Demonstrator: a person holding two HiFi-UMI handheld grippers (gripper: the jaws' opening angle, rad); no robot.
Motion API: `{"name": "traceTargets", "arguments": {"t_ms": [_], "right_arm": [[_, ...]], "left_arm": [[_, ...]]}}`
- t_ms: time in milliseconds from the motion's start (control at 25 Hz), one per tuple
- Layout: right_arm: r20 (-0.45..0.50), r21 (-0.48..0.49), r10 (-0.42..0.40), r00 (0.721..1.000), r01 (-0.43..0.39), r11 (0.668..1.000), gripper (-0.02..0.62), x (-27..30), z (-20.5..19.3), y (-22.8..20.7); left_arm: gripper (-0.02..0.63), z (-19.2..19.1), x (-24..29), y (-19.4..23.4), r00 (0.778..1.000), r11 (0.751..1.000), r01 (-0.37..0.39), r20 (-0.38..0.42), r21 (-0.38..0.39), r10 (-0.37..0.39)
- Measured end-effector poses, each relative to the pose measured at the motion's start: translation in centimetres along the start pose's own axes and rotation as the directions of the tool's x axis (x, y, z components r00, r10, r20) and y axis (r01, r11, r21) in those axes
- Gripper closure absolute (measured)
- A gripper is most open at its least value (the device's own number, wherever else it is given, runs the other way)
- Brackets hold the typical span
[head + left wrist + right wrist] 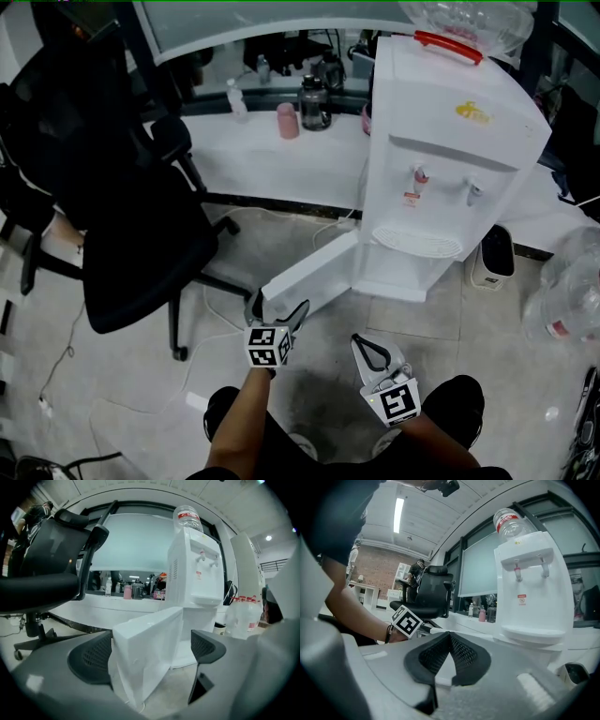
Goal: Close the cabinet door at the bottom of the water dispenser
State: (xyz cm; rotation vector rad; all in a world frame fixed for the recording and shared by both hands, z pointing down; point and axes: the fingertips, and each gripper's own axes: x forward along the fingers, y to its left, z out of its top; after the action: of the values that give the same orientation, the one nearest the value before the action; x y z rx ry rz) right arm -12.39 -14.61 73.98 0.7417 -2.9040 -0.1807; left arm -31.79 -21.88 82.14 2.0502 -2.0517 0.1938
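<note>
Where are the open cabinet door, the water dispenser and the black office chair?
cabinet door (314,272), head view, its white panel.
water dispenser (445,187), head view, front panel between the taps.
office chair (141,253), head view, its seat.

The cabinet door (314,274) is partly covered by the left gripper (278,305); the water bottle (483,19) is cut off at upper right.

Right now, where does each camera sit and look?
Head view: on the head, looking down at water dispenser and open door; both forearms show.
Left gripper view: on left tool, facing the door's edge between open jaws.
Right gripper view: on right tool, facing the dispenser; shut jaws, left forearm show.
All three share the dispenser.
</note>
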Motion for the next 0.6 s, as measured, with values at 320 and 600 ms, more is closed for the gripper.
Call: {"name": "traceTargets", "arguments": {"t_ms": [320, 600], "right_arm": [[0.006, -0.004, 0.008, 1.000, -0.008, 1.000, 0.591, -0.2, 0.9, 0.1], [0.030, -0.017, 0.000, 1.000, 0.001, 1.000, 0.591, 0.0, 2.9, -0.7]], "left_arm": [[0.081, -1.0, -1.0, -1.0, 1.000, 0.998, 0.025, -0.018, 0.060, -0.024], [0.106, -2.1, -3.2, -3.6, 0.996, 0.987, 0.084, -0.024, 0.138, -0.081]]}}
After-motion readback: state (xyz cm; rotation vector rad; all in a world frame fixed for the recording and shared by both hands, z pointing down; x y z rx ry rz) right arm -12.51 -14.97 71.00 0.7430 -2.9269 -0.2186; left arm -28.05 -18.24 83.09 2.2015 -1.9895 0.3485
